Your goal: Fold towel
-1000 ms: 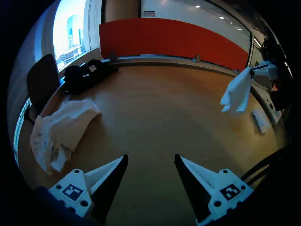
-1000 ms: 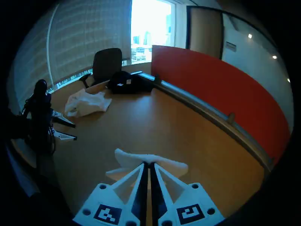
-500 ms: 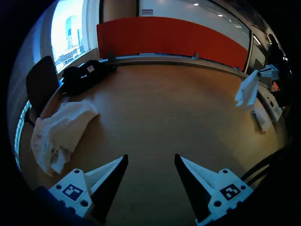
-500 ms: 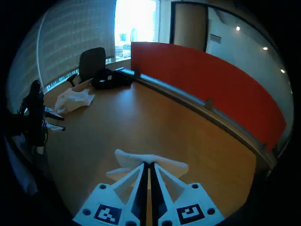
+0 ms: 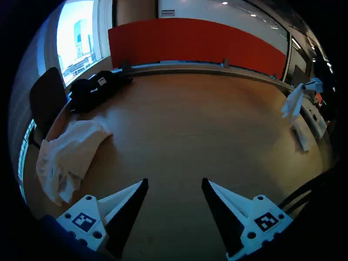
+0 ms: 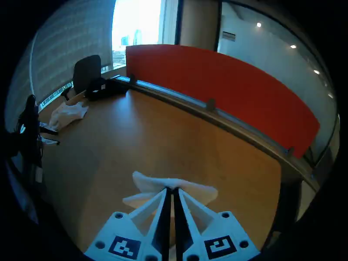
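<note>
As the two views take in one room, items are listed by descending size.

1. Wooden table (image 5: pixel 187 126): broad, curved top. It fills the centre of the left gripper view from 12 to 6 o'clock.
2. Red partition (image 5: pixel 195 43): a long panel along the table's far edge, at 12 o'clock in the left gripper view and from 12 to 3 o'clock in the right gripper view.
3. Window (image 5: pixel 78 48): bright, at 10 to 11 o'clock in the left gripper view.
4. Chair (image 5: pixel 45 100): dark, at 9 o'clock, beyond the table edge.
5. Heap of white cloth (image 5: pixel 69 152): crumpled on the table at 8 to 9 o'clock, just beside the chair.
6. Black bag (image 5: pixel 93 87): on the table at 10 o'clock, near the partition's end.
7. Left gripper (image 5: pixel 174 179): at 6 o'clock in its own view. Fingers are spread wide apart over bare wood, with nothing between them.
8. Right gripper (image 6: pixel 172 190): at 6 o'clock in its own view. Fingers are pressed together, pinching the towel.
9. Towel (image 6: pixel 150 182): white, bunched just past the right gripper's tips and flaring to both sides. In the left gripper view it hangs limp at 2 to 3 o'clock.
10. Small folded cloth (image 5: pixel 301 137): flat on the table at 3 o'clock, near the hanging towel's lower end.
</note>
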Action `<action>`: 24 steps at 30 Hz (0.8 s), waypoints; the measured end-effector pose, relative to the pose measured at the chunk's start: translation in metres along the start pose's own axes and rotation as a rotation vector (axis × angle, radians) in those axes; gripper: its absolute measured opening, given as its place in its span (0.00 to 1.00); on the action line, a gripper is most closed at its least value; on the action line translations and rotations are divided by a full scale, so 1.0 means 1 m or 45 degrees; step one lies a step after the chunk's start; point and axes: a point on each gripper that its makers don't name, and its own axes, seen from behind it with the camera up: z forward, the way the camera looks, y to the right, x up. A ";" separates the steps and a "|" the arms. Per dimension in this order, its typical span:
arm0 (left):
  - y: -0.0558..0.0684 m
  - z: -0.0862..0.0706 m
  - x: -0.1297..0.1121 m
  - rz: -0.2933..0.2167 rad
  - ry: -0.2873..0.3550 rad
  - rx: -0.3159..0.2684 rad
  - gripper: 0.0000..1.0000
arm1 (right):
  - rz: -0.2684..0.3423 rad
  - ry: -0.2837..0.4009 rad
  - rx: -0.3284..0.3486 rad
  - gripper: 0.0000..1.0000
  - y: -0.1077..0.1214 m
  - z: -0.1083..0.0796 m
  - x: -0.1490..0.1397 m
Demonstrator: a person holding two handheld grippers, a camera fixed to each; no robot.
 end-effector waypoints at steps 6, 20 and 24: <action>0.003 0.002 0.003 0.016 -0.004 0.002 0.91 | 0.016 -0.033 -0.045 0.05 0.027 -0.010 -0.019; 0.011 0.004 0.010 0.047 -0.004 -0.008 0.91 | 0.073 -0.069 -0.124 0.05 0.069 -0.031 -0.045; 0.013 0.004 0.010 0.050 -0.004 -0.012 0.91 | 0.090 -0.075 -0.139 0.05 0.071 -0.037 -0.053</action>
